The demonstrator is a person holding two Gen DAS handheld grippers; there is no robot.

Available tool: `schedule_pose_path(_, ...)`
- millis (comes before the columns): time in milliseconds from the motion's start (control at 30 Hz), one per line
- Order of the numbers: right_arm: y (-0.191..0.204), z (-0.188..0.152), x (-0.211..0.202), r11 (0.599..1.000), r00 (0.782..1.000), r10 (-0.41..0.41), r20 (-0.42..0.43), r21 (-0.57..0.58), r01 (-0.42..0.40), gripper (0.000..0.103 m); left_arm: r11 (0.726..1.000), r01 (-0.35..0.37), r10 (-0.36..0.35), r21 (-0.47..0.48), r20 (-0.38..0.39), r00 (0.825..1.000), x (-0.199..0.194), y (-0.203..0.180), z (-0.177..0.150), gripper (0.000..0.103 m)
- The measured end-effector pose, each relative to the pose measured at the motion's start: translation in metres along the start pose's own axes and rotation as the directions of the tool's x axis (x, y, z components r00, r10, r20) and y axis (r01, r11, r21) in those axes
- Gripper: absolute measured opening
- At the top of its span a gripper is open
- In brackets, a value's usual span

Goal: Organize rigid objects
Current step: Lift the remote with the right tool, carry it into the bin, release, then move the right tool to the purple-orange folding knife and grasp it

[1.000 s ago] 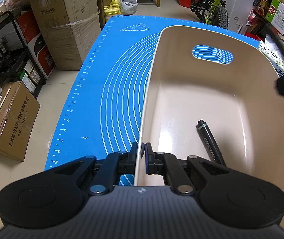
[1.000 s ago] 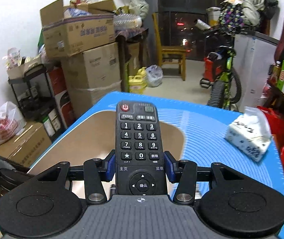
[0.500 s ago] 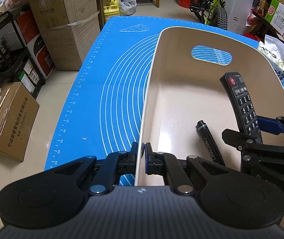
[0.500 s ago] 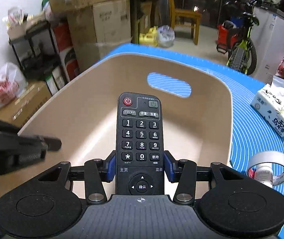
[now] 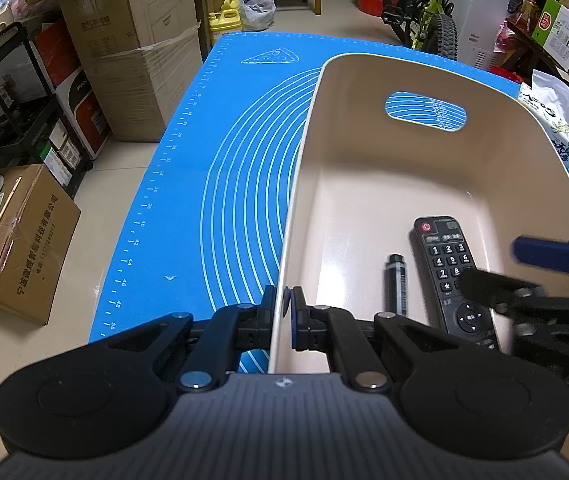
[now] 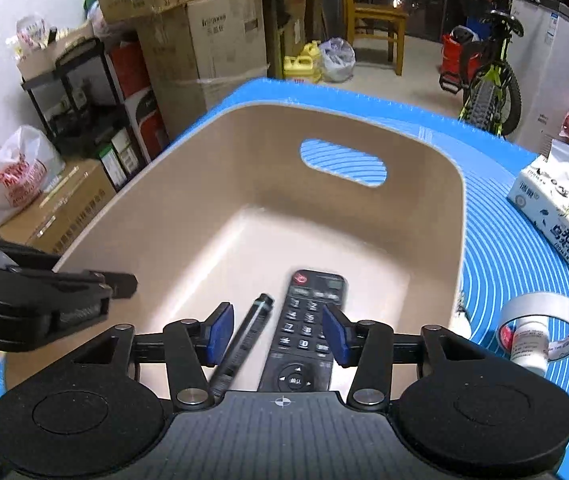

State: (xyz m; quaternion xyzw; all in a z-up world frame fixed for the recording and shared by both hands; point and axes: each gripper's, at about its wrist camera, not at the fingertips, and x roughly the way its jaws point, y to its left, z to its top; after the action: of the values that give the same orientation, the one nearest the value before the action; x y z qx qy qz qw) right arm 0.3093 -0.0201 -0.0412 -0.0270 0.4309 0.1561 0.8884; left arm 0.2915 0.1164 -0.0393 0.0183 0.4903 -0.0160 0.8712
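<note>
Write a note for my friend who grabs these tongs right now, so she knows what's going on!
Left tongs: shut on the near wall of the beige plastic tub, steadying it.
Right tongs: open; they have just been opening and the pads are clear of the black TV remote control, which lies on the tub floor beneath them.
In the tub: the remote and, beside it, a black marker pen.
Still out on the blue silicone mat: a grey tape roll with a small white bottle inside it, and a white tissue pack.
Left: probably lift the right tongs out, then fetch those.
</note>
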Motion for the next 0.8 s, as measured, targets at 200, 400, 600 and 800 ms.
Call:
schedule_pose_path(200,-0.02,-0.002,-0.029,0.999,0.997,-0.015,0.071,0.039,0.013,0.066,1.0,0.0,0.0,-0.006,0.0,1.0,0.0,0.001,0.001,0.008)
schedule_pose_path(400,-0.059,-0.006,-0.067,0.993,0.986,-0.079,0.146,0.1,0.065,0.066,1.0,-0.002,0.002,-0.011,-0.001,1.0,0.0,0.002,0.001,0.008)
schedule_pose_path(600,-0.101,-0.017,-0.096,0.977,0.969,-0.175,0.175,0.155,0.148,0.068,1.0,0.0,0.0,-0.013,-0.001,1.0,-0.001,0.002,0.001,0.008)
schedule_pose_path(800,-0.13,-0.04,-0.094,0.956,0.963,-0.241,0.123,0.2,0.214,0.068,1.0,0.002,-0.002,-0.016,-0.001,1.0,-0.001,0.002,0.001,0.008)
